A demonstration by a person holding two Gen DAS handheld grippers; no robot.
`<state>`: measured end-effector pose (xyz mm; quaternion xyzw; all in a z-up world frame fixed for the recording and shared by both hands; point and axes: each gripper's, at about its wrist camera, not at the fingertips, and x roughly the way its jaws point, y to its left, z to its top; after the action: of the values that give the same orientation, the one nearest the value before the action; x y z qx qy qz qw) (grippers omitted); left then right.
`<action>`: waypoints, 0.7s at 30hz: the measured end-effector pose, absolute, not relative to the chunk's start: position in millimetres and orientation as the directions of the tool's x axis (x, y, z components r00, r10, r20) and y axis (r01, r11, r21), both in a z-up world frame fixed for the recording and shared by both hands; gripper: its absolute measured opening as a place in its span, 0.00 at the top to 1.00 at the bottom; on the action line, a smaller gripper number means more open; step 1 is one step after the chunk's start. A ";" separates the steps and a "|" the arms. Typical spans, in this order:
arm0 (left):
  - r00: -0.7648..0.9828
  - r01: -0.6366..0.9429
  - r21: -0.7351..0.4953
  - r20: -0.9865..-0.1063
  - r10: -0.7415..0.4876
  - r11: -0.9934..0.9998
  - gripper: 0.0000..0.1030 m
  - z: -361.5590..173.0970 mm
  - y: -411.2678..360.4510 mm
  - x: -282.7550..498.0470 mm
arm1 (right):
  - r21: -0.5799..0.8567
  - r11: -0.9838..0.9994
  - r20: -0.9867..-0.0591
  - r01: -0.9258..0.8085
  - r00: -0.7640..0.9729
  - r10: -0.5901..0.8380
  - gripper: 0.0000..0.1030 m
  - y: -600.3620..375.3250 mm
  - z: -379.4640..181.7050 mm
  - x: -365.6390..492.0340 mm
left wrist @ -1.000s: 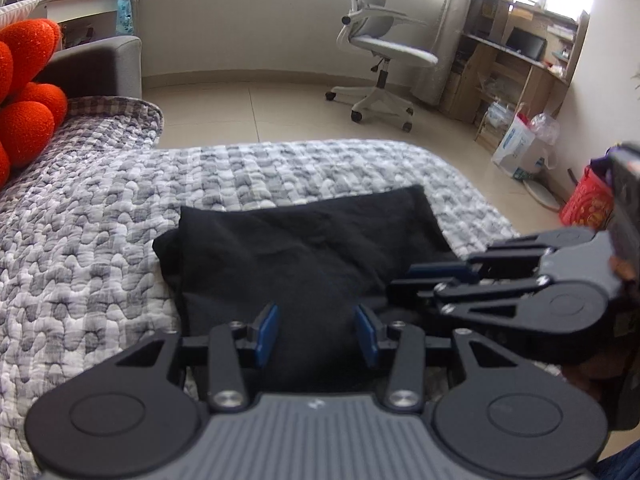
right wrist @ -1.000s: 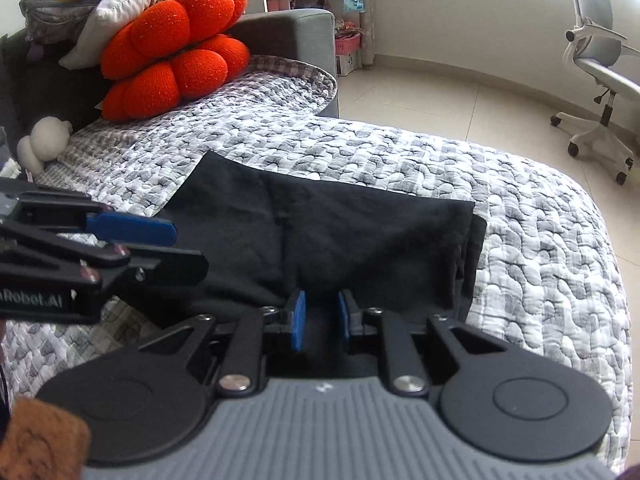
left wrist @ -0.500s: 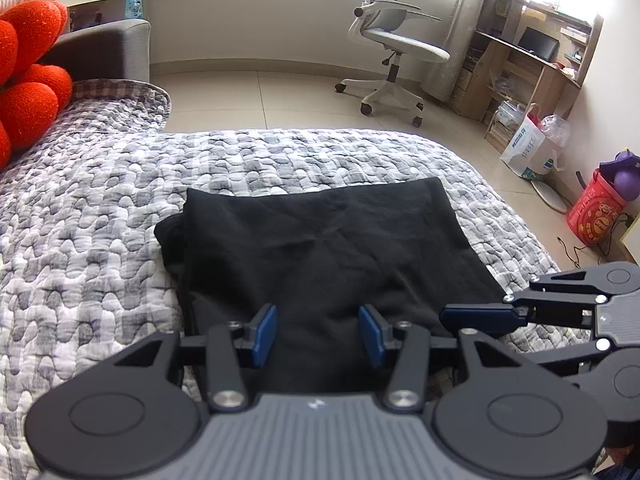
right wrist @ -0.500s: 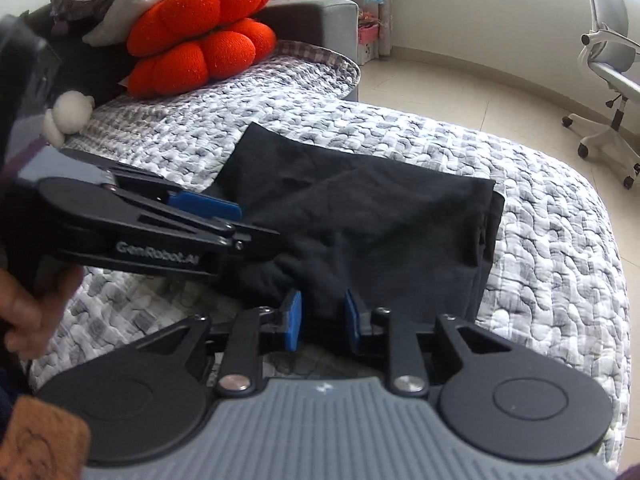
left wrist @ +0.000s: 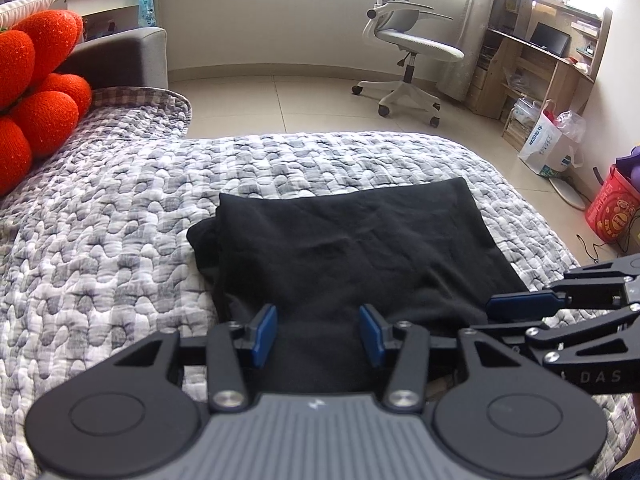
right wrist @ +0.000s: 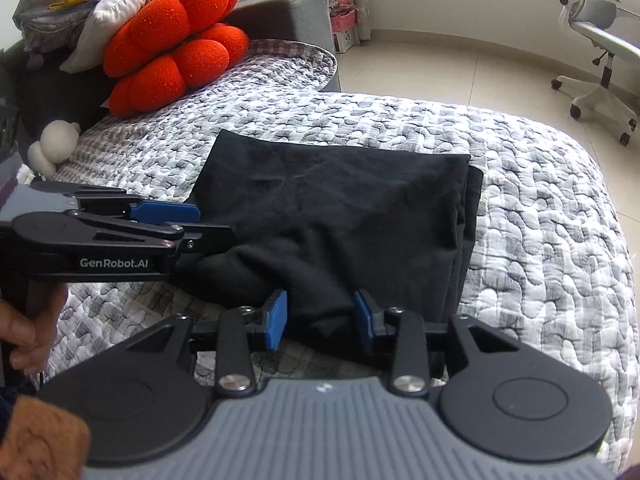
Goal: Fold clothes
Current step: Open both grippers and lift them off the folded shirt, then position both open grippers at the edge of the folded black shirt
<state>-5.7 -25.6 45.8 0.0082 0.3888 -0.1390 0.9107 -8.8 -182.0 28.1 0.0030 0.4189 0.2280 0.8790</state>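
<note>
Right gripper (right wrist: 320,318) jaws opening around bunched near hem of folded black garment (right wrist: 340,216); left gripper (left wrist: 318,334) held apart over same hem, nothing pinched.

Each camera sits just behind its own tool, looking forward and down along the fingers, close over the bed (left wrist: 120,216). The left wrist view faces toward 12 o'clock, with the office chair (left wrist: 408,44) beyond. The right wrist view angles toward 11 o'clock, toward the orange cushion (right wrist: 172,44). Both share the black garment (left wrist: 344,248) and the chair; each catches the other tool at its edge.
</note>
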 end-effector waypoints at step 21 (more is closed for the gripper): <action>0.635 0.327 -0.095 -0.715 -0.293 0.940 0.55 43.9 -43.1 -24.5 | 0.174 0.910 -0.766 -0.375 0.529 0.365 0.66 -192.0 29.2 -9.8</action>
<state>-24.5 -43.1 43.9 0.0214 0.3914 -0.1714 0.9039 -9.8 -192.0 29.2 -0.0060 0.4368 0.2115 0.8743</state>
